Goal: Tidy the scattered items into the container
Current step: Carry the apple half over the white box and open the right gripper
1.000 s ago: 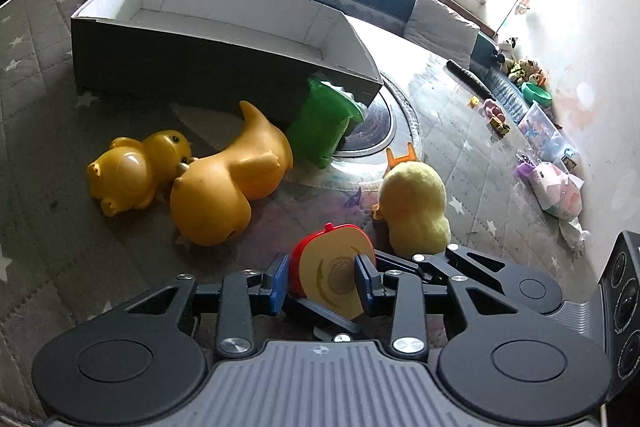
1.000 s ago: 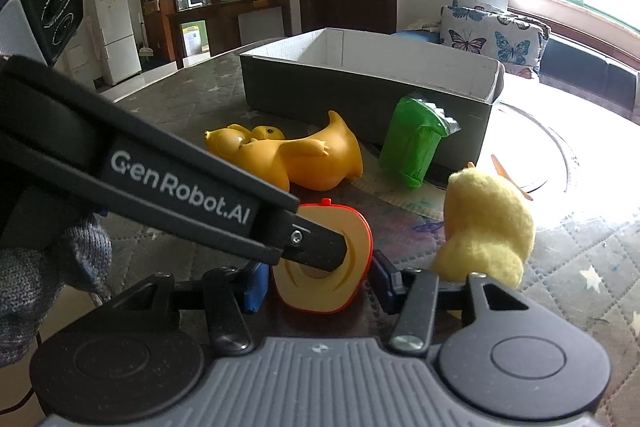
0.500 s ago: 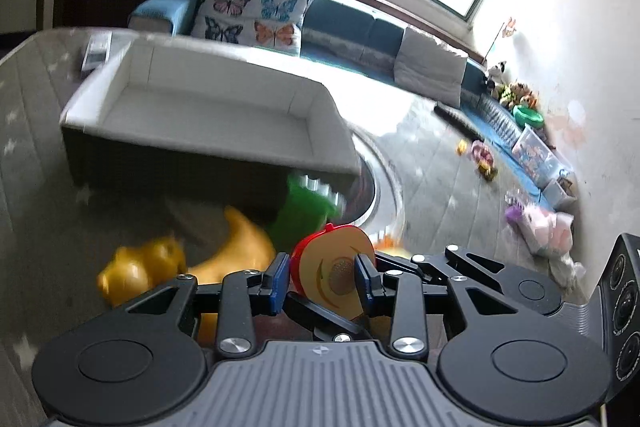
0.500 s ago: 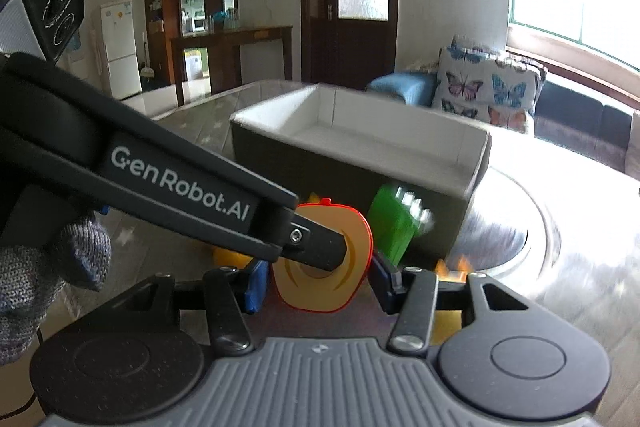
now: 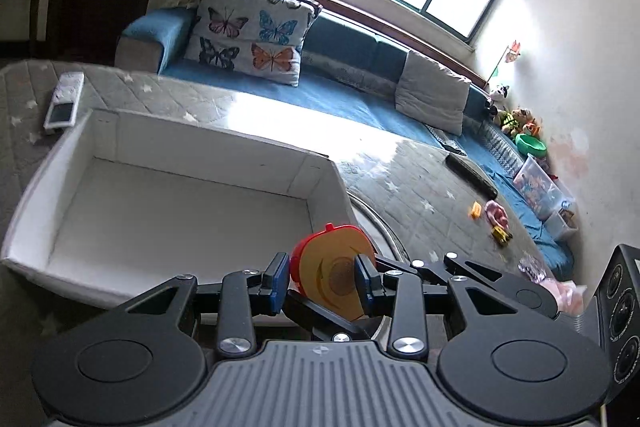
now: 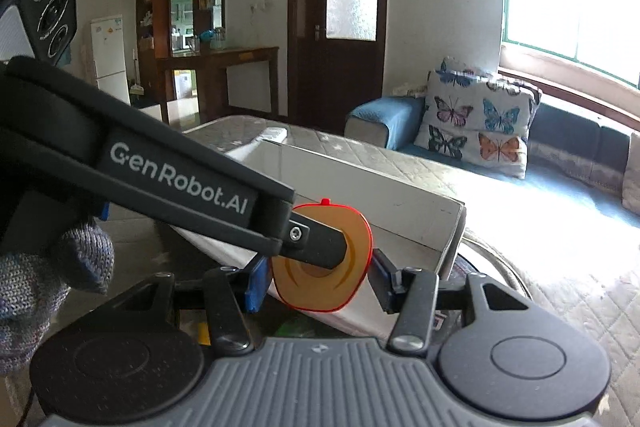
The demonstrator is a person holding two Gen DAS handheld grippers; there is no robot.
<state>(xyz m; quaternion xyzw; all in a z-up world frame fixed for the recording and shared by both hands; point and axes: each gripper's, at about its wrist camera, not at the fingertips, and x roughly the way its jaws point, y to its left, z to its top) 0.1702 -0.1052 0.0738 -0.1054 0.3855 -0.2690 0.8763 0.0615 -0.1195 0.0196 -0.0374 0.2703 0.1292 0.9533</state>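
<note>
The open box (image 5: 200,155), white inside and grey outside, lies on the quilted surface (image 5: 400,183). Nothing can be seen inside it. Its long near rim runs just below and left of the left tool (image 5: 323,281), and its right-hand corner meets a metal ring (image 5: 370,223) set in the surface. To the right of the box the surface is open as far as a black bar (image 5: 472,175) and a few small toys (image 5: 496,215) near the far edge. A white remote (image 5: 64,101) lies beside the box's far left corner.

Only the left wrist view looks down into the box. The right wrist view sees the box end-on, and shows a knit-gloved hand (image 6: 36,283) at its left and a doorway behind.

The toy fruit half (image 5: 336,267), red-skinned with an orange cut face, is held in the air at the box's near right corner. The left tool is partly closed on it, and in the right wrist view one of its fingers (image 6: 316,247) presses on the cut face. The right tool (image 6: 318,283) is partly closed too, with its pads against the red rim on either side.
</note>
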